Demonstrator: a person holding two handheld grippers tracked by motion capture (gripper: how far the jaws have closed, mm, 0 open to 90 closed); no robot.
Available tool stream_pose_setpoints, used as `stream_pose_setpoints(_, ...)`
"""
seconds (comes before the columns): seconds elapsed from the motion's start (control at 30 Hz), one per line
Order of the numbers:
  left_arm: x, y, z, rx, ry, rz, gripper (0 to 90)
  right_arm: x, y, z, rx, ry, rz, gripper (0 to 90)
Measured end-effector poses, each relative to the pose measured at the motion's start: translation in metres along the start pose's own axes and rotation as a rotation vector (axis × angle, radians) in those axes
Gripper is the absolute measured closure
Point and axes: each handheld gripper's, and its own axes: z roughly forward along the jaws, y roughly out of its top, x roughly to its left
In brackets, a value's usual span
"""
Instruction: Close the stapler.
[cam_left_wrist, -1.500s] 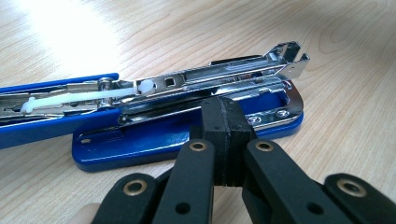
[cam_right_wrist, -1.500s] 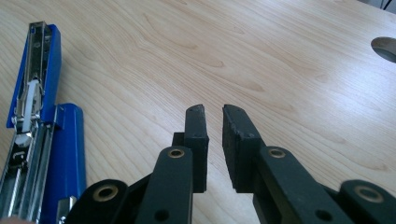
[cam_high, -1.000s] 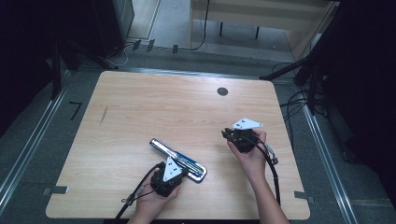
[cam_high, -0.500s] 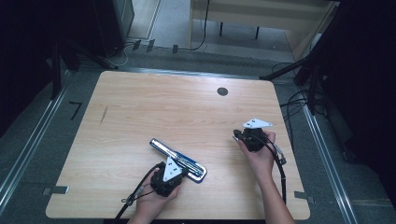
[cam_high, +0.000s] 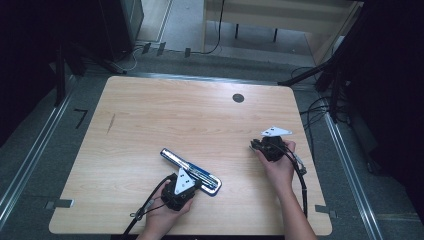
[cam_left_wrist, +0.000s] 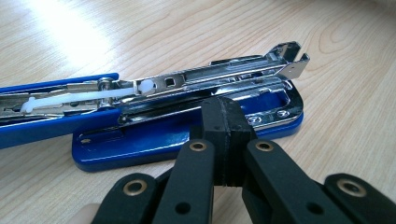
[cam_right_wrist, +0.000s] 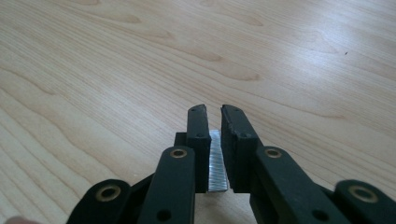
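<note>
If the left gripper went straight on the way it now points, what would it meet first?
The left gripper, shut, points at the opened blue stapler lying on the table. It would probably meet the stapler's blue base and metal rail first, though the gap between them is hard to judge.

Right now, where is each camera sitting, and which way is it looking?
High view: above the table, looking forward and down; both forearms, left gripper, right gripper.
Left gripper view: on the left gripper, facing the open blue stapler.
Right gripper view: on the right gripper, pinching a staple strip.
Shared: high and left views show the stapler.
</note>
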Motion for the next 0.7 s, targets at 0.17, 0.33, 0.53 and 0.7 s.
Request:
stream_pose_setpoints(0.17,0.0,0.0,0.0,0.001,0.0,0.002,90.0,-0.003,-0.001,-0.001,0.005,-0.021,0.008,90.0)
stream_pose_setpoints(0.33,0.0,0.0,0.0,0.002,0.0,0.001,90.0,-0.006,-0.006,0.001,0.02,-0.043,0.021,90.0)
stream_pose_setpoints(0.53,0.0,0.0,0.0,0.001,0.0,0.001,90.0,-0.011,-0.016,0.001,0.014,-0.063,0.059,90.0)
stream_pose_setpoints(0.7,0.0,0.0,0.0,0.001,0.0,0.002,90.0,-0.009,-0.02,0.001,0.031,-0.043,0.054,90.0)
